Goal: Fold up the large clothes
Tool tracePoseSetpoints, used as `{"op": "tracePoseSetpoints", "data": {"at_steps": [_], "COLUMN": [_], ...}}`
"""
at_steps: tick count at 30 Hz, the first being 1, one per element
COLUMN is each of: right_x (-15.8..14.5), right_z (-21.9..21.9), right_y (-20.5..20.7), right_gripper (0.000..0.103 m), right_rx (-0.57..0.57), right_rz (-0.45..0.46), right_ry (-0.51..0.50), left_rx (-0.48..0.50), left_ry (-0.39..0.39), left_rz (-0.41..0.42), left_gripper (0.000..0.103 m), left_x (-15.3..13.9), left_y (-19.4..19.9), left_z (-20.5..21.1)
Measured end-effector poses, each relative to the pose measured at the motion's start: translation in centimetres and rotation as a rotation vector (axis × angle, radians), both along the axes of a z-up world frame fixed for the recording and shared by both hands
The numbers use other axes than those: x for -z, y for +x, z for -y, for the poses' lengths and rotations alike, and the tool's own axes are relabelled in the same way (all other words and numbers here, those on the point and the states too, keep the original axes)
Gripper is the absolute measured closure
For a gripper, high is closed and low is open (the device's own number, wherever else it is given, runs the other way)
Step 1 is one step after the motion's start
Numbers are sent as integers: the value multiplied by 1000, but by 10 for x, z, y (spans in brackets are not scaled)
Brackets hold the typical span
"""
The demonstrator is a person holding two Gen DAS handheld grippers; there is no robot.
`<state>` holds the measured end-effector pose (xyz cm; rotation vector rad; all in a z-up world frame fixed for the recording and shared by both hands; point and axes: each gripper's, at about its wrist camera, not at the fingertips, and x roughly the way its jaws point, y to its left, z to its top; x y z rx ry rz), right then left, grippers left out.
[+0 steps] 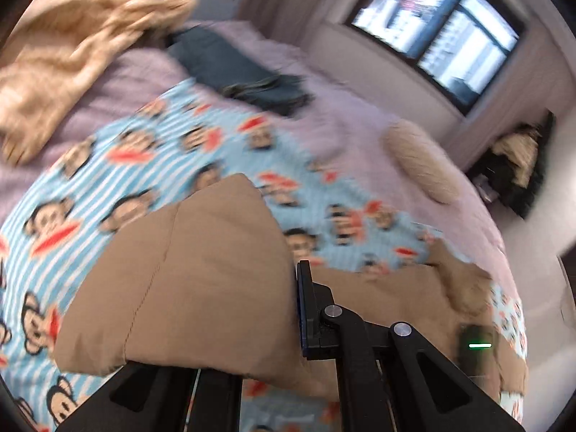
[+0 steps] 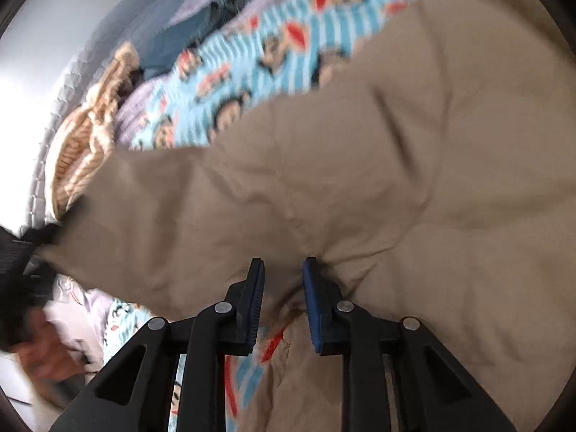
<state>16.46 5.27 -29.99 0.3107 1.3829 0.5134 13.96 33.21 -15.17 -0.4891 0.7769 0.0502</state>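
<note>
A large tan garment lies on a bed over a blue striped monkey-print blanket. In the left wrist view my left gripper is shut on a lifted fold of the garment, which drapes over and hides its left finger; only the right finger shows. In the right wrist view the garment fills most of the frame. A bunched fold sits pinched between the blue pads of my right gripper, and creases radiate from there. The stretched far corner of the cloth ends at a dark blurred shape on the left edge.
A cream knitted garment and a dark garment lie further back on the lilac bedspread. A fluffy beige cushion sits near the bed's right side. A window is beyond. A person's hand shows low left.
</note>
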Motion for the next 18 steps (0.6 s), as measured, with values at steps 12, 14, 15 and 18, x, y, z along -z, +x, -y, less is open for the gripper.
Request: {"op": "tracePoseSetpoints", "data": {"at_steps": [12, 14, 15, 18], "right_x": [-68, -79, -85, -93], "right_z": [151, 191, 220, 273], "right_y": [-29, -37, -42, -50], "right_gripper": [80, 80, 80, 80], "right_rx": [164, 225, 272, 356], "right_rz": [63, 87, 100, 115], "right_ry": [-46, -107, -138, -209], "left_rx": [441, 502, 526, 560], "left_ry": [19, 48, 71, 206], "left_rz": [53, 19, 1, -67], "left_gripper": [93, 93, 93, 93], "left_x": [-30, -14, -4, 39], "left_y": [41, 43, 44, 43], "left_z": [234, 281, 300, 353]}}
